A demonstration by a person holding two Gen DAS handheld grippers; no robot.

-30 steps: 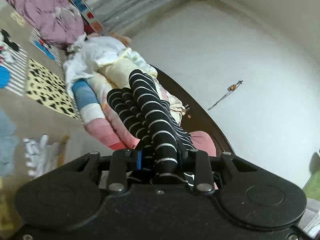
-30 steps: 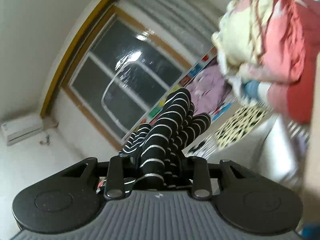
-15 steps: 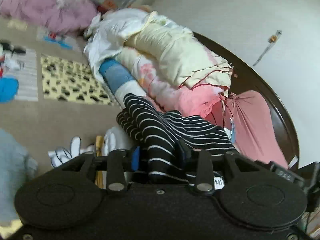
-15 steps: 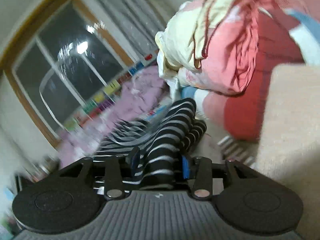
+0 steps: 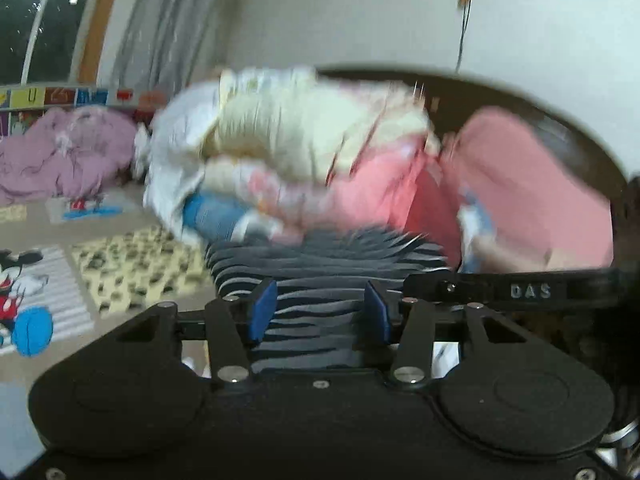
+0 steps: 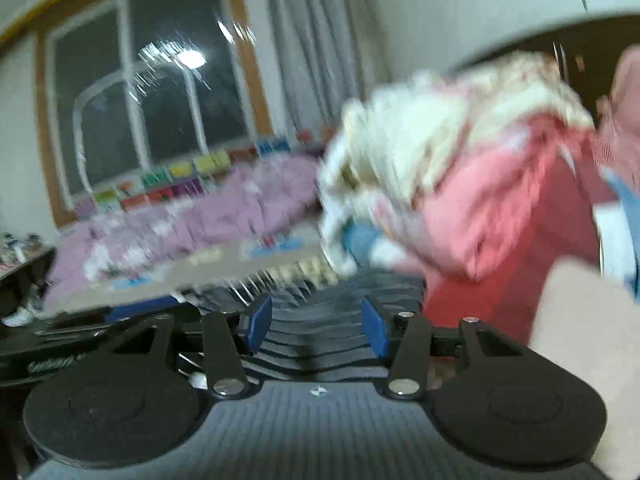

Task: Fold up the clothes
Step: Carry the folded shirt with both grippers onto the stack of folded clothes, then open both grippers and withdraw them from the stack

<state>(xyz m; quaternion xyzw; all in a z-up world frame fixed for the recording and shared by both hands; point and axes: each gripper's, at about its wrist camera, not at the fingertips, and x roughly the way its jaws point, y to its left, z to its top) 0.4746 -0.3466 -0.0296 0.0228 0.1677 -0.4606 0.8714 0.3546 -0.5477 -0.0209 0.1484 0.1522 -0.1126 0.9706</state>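
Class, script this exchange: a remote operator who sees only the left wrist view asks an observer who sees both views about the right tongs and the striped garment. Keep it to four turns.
Operator: My left tongs are open over the striped garment. I see only the outside of the right tool. Are the right tongs gripping?
Observer: No. The right tongs are open, with the blue pads standing well apart.
Operator: Is any cloth in that gap?
Observer: Yes. The striped garment runs across the gap between the two pads and on ahead, towards the pink and cream pile. The picture is too blurred to tell whether it touches either pad.
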